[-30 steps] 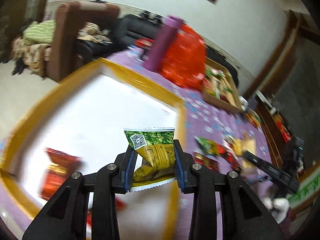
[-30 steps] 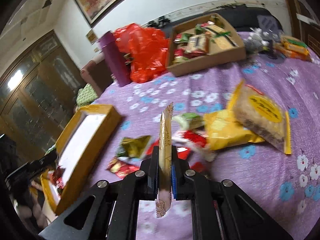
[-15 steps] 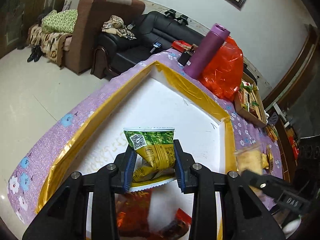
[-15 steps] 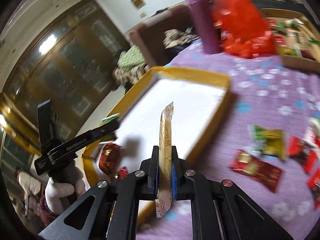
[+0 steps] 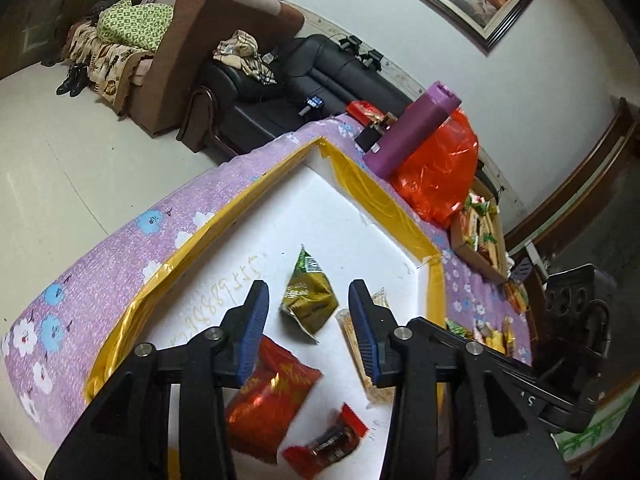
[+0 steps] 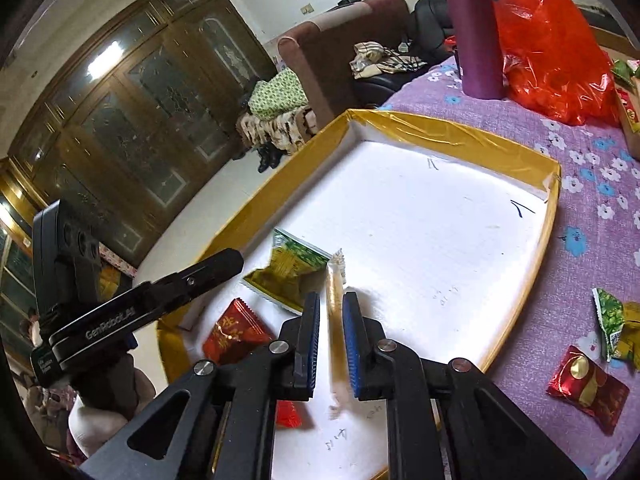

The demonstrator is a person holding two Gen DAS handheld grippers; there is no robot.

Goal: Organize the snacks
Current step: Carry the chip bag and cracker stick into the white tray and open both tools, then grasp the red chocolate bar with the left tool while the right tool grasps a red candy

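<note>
- Releasing is the step in hand, by my reading: both grippers hang over the gold-edged tray (image 6: 460, 136), so let each packet drop clear before you pull away.
- Your left gripper (image 5: 308, 312) has just been opening; its fingers stand apart and grip nothing, and the green packet (image 5: 308, 300) lies on the tray's white floor between and beyond them.
- Your right gripper (image 6: 331, 336) has only just begun to part. Its fingers are narrow, with the thin clear-wrapped bar (image 6: 334, 280) between them; it looks blurred, probably slipping free. Widen further so it falls flat beside the green packet.
- Lift straight up afterwards, keeping off the red packet (image 6: 234, 334) near the tray's close corner.
- More wrapped snacks (image 6: 588, 384) wait on the purple flowered worktop (image 6: 580, 208).
</note>
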